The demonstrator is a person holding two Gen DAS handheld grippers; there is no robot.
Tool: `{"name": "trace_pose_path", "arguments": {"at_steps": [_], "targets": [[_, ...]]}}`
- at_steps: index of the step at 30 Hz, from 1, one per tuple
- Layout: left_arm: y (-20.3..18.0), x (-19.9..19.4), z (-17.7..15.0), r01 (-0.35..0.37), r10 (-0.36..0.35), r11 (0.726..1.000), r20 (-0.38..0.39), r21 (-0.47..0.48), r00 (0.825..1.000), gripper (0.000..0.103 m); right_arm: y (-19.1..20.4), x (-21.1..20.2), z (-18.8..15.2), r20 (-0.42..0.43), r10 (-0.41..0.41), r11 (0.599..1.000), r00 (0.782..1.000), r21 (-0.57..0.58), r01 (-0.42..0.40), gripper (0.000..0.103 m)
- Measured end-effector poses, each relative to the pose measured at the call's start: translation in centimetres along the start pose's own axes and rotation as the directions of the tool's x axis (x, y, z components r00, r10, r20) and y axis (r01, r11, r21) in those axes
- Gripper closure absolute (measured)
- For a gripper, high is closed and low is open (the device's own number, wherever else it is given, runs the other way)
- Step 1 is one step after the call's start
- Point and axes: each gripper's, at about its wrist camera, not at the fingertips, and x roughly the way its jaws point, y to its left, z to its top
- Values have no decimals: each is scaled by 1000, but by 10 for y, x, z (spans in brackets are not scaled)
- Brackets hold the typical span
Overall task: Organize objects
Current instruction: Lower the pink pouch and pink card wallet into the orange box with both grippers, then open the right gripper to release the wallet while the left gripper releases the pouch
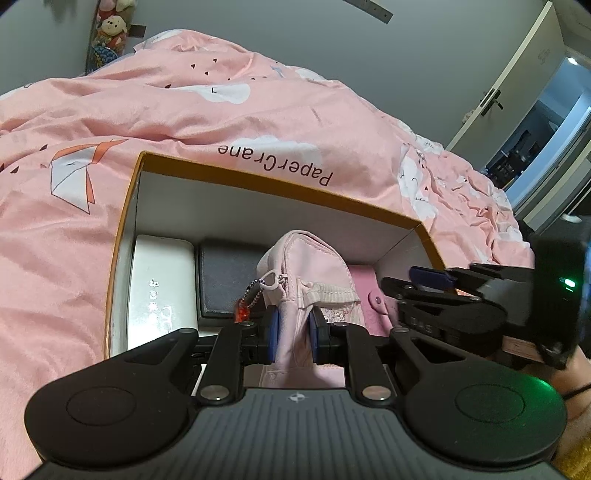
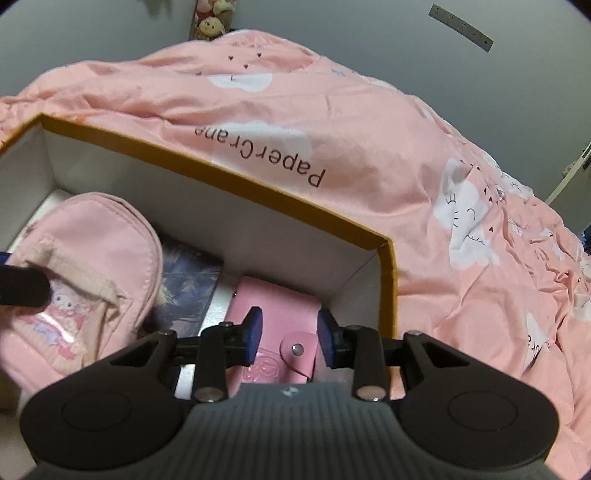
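Pink quilt (image 1: pixel 221 110) printed with clouds fills mid-frame; plush toys (image 1: pixel 110 26) upper left; white door (image 1: pixel 517 85) upper right.

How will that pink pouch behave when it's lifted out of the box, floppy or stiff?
Probably floppy: the pink pouch is soft fabric that creases where the left gripper pinches it. Likely light, since that narrow pinch holds it upright. Its bead chain may swing.

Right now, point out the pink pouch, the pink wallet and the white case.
pink pouch (image 1: pixel 303 258), left wrist view, upper fabric side.
pink wallet (image 2: pixel 280 302), right wrist view, flat top face.
white case (image 1: pixel 160 273), left wrist view, lid's middle.
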Motion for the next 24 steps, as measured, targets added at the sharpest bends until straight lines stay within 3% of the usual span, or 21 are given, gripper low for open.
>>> {"name": "trace_pose_path", "arguments": {"at_steps": [5, 9, 12, 24], "targets": [[-5, -5, 3, 36, -36, 999, 10, -25, 999, 84, -17, -43, -14, 108, 2, 994, 994, 108, -14, 64], [-16, 1, 5, 81, -82, 995, -4, -55, 997, 84, -39, -68, -31, 182, -86, 971, 980, 238, 41, 60], [-28, 15, 6, 93, -95, 994, -29, -63, 995, 84, -50, -69, -40, 177, -137, 954, 975, 290, 81, 57], [-61, 80, 9, 5, -11, 998, -103, -56, 995, 84, -57, -52, -58, 133, -49, 942, 990, 336, 2, 48]]}}
